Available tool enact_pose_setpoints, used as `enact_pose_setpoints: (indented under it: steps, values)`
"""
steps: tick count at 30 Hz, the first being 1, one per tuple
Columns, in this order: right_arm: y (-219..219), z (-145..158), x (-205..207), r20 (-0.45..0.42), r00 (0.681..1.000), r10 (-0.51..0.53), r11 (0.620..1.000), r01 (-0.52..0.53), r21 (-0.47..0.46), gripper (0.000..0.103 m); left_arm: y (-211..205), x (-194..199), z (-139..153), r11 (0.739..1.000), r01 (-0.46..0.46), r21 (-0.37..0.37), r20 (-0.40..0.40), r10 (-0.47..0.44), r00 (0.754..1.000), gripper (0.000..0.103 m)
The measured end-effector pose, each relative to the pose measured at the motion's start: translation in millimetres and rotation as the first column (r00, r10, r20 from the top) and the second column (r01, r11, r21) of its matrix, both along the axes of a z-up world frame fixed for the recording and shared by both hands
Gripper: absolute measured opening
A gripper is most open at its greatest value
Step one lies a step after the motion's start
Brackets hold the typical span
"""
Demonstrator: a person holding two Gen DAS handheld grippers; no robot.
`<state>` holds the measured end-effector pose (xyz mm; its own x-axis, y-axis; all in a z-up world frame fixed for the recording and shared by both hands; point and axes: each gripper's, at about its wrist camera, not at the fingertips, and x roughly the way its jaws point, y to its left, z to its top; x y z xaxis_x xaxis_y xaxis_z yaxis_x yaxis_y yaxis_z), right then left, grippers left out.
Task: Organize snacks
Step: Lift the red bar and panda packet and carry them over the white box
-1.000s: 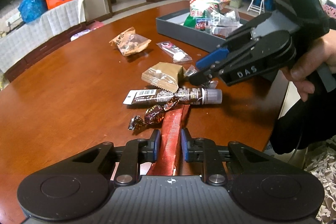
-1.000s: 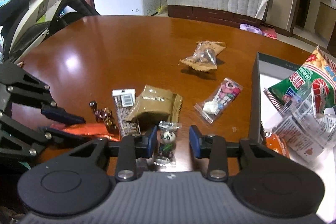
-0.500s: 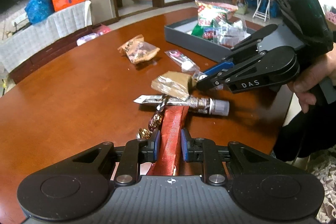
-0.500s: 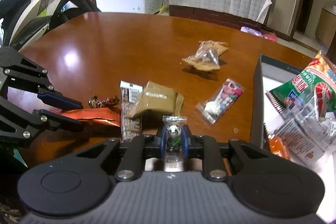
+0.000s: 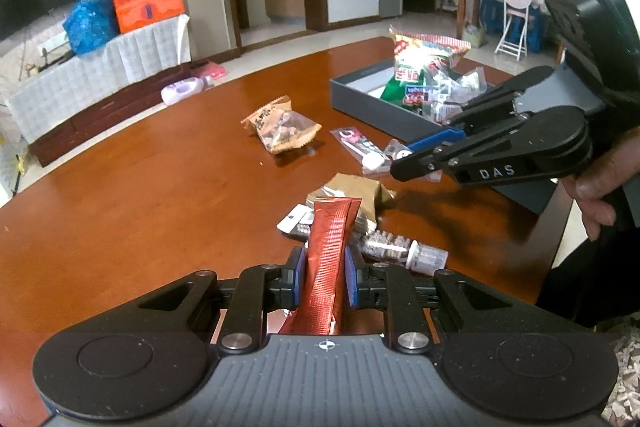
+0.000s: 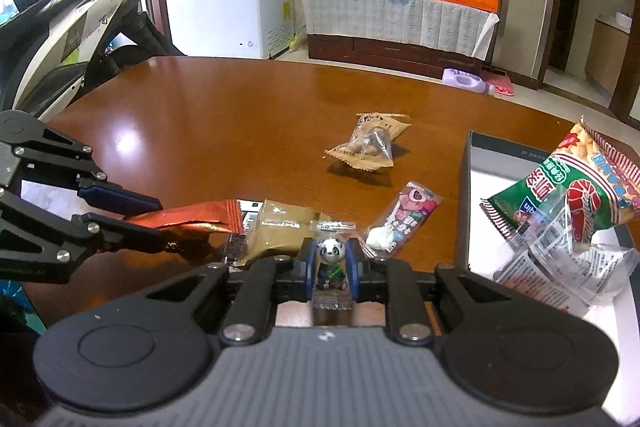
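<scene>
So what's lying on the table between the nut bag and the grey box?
The pink candy packet lies between the nut bag and the grey box, shown in both views; otherwise bare wood.

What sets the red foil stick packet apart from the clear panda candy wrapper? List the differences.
Colour: the red foil stick packet is opaque metallic red; the clear panda candy wrapper is see-through, showing a black-and-white panda.
Shape: the red packet is long and narrow, reaching well past the jaws; the panda wrapper is short and barely clears them.
Holder: the left gripper clamps the red packet; the right gripper clamps the panda wrapper.
Shared: both are held off the table.
</scene>
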<state>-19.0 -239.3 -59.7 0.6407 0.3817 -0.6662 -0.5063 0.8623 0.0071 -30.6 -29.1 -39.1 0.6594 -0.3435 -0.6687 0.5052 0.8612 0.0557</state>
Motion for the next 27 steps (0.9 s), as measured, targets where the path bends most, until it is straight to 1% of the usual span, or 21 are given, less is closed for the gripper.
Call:
enact_pose_setpoints:
  steps: [12,27]
  values:
    - [-11.3,15.6,-8.7,0.037,0.999,-0.037,0.999,0.036,0.033,0.017,-9.3,17.9,16.6,0.998,-0.051,-0.041,0.044,0.053,0.998,0.022]
    - [-27.8,32.4,-12.3,0.063,0.995,-0.073,0.995,0.069,0.066,0.017,-20.1,21.6,21.5,0.997,-0.049,-0.054,0.054,0.052,0.997,0.022]
